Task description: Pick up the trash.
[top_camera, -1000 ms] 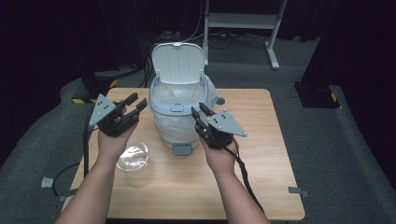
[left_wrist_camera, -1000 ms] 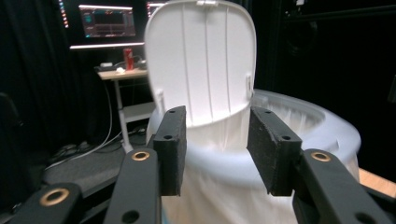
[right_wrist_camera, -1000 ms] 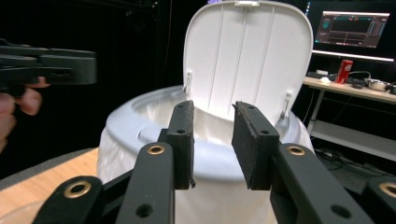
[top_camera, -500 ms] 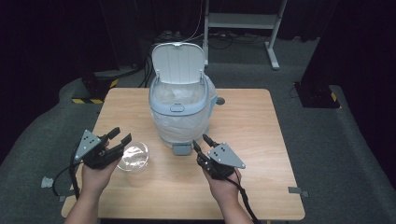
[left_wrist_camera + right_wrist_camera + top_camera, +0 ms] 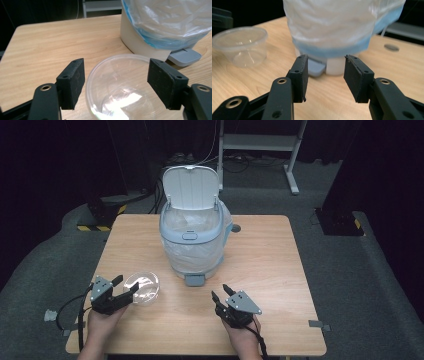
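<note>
Worktop: one lined bin, lid up, at centre; one clear bowl near my front left, upright, just beside the bin's pedal. My left tongs: released, jaws spread wide on either side of the bowl's rim, not gripping it. My right tongs: released, holding nothing, pointed at the bin's base.

The desk has a light wooden top and stands on a grey floor. On it stands a pale blue bin with its lid up and a clear bag inside, near the far edge. A clear plastic bowl lies near the front left, apart from the bin.
</note>
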`<action>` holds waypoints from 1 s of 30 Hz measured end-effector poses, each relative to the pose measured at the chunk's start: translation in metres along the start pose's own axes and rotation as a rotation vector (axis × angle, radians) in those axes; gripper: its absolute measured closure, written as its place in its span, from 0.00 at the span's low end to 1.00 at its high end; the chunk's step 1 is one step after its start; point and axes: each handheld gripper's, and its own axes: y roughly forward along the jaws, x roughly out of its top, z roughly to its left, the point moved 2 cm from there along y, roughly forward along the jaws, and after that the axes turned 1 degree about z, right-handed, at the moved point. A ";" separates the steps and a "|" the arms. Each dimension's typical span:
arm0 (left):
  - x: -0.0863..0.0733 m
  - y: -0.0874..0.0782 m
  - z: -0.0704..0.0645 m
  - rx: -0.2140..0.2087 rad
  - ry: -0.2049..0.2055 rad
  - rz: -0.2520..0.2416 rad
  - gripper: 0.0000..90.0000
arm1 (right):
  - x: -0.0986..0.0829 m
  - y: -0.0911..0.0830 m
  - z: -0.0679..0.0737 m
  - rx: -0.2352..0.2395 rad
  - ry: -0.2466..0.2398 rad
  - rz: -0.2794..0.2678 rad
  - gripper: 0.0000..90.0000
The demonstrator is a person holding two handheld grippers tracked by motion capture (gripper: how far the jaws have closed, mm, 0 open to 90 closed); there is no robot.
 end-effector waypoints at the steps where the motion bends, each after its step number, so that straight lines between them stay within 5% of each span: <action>1: -0.001 0.000 0.002 -0.006 -0.013 0.005 0.34 | -0.002 0.001 0.000 -0.003 -0.004 0.011 0.60; 17: -0.014 0.012 0.015 -0.016 -0.066 0.070 0.31 | -0.010 0.002 0.003 -0.006 -0.008 0.040 0.60; 24: -0.019 0.013 0.014 -0.064 -0.109 0.061 0.31 | -0.008 0.000 0.004 -0.007 -0.006 0.033 0.60; 30: -0.018 0.013 0.009 -0.078 -0.102 0.065 0.32 | -0.010 0.001 0.005 -0.001 -0.003 0.042 0.60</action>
